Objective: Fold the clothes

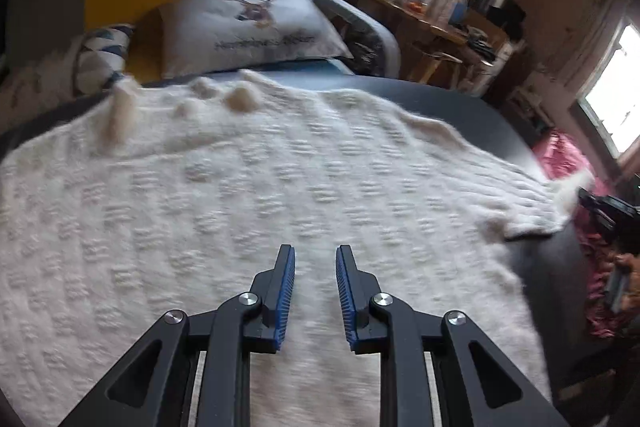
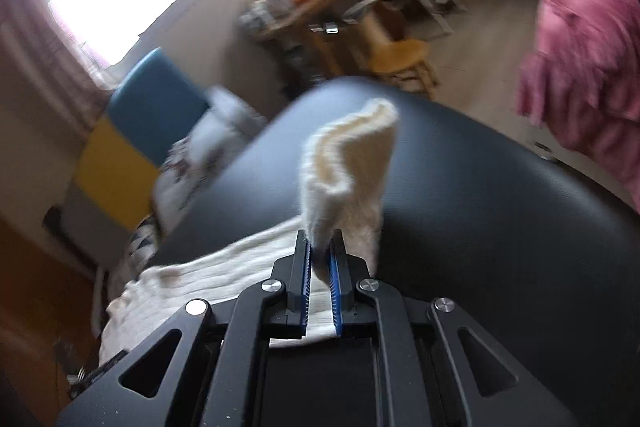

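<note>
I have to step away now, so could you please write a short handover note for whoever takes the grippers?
Right gripper: jaws shut on a corner of the white knitted sweater, lifted off the dark table.
Left gripper: jaws apart, empty, over the sweater's spread body.
Done: corner gripped.
Left: every fold; the sweater lies mostly flat.

The right gripper (image 2: 319,247) pinches a cream knitted garment (image 2: 344,163) between its blue pads; the pinched end stands up above the jaws (its edge curls over); the rest trails toward the dark padded table's (image 2: 480,195) left edge.
</note>
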### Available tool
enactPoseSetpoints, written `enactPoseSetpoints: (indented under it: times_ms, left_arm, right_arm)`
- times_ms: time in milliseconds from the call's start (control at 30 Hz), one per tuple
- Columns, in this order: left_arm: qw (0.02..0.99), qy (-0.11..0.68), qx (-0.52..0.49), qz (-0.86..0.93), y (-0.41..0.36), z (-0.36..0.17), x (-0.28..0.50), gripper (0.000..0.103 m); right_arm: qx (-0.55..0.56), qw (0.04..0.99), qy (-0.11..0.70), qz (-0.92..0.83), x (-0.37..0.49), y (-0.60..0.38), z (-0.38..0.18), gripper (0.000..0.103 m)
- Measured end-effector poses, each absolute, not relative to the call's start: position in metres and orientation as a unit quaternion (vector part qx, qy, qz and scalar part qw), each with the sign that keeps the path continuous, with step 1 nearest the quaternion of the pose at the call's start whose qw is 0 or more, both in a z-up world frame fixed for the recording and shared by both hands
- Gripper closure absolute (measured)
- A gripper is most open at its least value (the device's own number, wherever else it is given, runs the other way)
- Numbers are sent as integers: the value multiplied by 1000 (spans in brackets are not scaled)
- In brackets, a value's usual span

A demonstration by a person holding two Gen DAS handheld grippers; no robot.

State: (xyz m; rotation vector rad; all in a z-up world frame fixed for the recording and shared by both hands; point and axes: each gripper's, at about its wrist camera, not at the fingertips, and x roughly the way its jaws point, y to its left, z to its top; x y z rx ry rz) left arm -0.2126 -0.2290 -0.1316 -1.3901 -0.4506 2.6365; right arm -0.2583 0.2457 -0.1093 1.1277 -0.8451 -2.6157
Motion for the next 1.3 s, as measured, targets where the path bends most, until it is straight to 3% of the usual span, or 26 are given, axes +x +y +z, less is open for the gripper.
enactPoseSetpoints:
  times_ms: [300, 600, 833, 1300]
  left_arm:
    - [178, -220, -460, 842, -184, -96, -224, 82]
    - [212, -299, -502, 783, -157, -104, -252, 82]
    - [202, -372, -540, 727, -139, -134, -276, 82]
    - [177, -414, -553, 701, -107, -156, -291, 82]
  right_arm:
    - [406, 219, -213, -861, -274, 116, -96, 94]
    - [453, 280, -147, -834, -259, 30, -122, 94]
    - [463, 278, -143, -830, -253, 31, -128, 94]
    - [468, 260, -157, -830, -217, 69, -134, 92]
